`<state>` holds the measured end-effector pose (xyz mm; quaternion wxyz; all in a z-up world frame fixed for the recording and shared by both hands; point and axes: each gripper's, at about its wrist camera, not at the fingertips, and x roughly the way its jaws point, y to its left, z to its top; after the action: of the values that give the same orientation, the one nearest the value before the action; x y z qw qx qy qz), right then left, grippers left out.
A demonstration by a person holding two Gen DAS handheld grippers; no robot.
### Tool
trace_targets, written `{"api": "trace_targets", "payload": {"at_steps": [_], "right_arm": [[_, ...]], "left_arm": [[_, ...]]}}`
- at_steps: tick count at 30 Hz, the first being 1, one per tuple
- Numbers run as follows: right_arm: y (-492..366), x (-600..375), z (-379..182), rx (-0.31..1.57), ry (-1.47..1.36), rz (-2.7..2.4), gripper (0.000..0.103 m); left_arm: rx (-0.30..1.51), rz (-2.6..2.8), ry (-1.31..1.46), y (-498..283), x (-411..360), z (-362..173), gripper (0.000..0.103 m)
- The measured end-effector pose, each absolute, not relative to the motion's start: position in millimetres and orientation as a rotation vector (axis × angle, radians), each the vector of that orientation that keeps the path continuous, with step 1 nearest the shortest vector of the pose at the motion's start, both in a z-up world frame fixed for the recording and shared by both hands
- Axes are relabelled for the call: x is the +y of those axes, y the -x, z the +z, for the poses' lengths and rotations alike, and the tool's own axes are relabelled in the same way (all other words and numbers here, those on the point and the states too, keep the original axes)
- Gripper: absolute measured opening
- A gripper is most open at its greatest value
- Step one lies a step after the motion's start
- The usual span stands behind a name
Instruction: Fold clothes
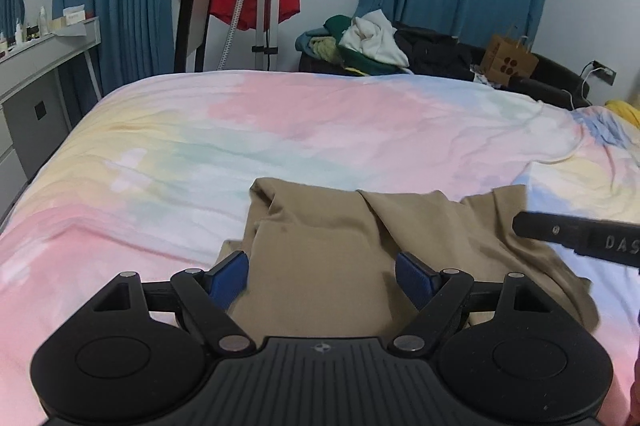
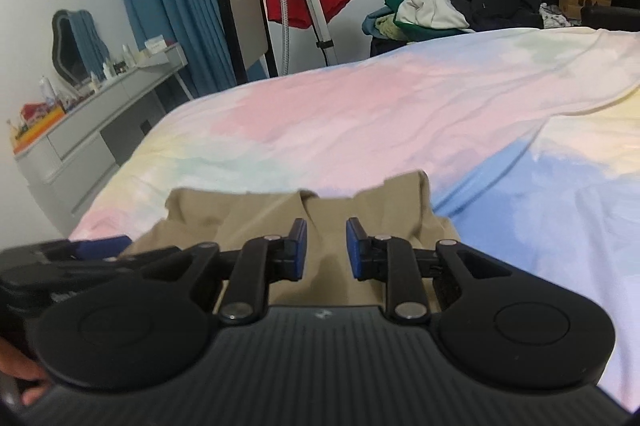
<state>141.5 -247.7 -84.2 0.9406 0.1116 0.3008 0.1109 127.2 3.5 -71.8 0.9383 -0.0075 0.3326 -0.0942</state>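
A tan garment (image 1: 320, 246) lies crumpled on the pastel tie-dye bedspread (image 1: 280, 130), near the front edge. My left gripper (image 1: 322, 276) is open wide just above the garment, blue pads on either side, holding nothing. The right gripper's black finger (image 1: 576, 232) enters the left wrist view from the right, over the garment's right part. In the right wrist view the garment (image 2: 256, 210) lies under my right gripper (image 2: 326, 246), which is open with a narrower gap and empty. The left gripper's blue pad (image 2: 100, 246) shows at the left edge there.
A grey dresser (image 1: 36, 86) with bottles stands left of the bed. A garment steamer stand (image 1: 264, 6) with a red garment is beyond the far edge. A pile of clothes (image 1: 360, 42) and a brown paper bag (image 1: 508, 60) sit on a dark sofa behind.
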Motion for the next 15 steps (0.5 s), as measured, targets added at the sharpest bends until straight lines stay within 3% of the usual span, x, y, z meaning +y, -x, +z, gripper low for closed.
{"api": "trace_targets", "payload": {"at_steps": [15], "right_arm": [[-147,-238,-110,0.707,-0.178,0.235,0.026]], "left_arm": [[0.692,-0.210,-0.041,-124,0,-84,0.082]]}}
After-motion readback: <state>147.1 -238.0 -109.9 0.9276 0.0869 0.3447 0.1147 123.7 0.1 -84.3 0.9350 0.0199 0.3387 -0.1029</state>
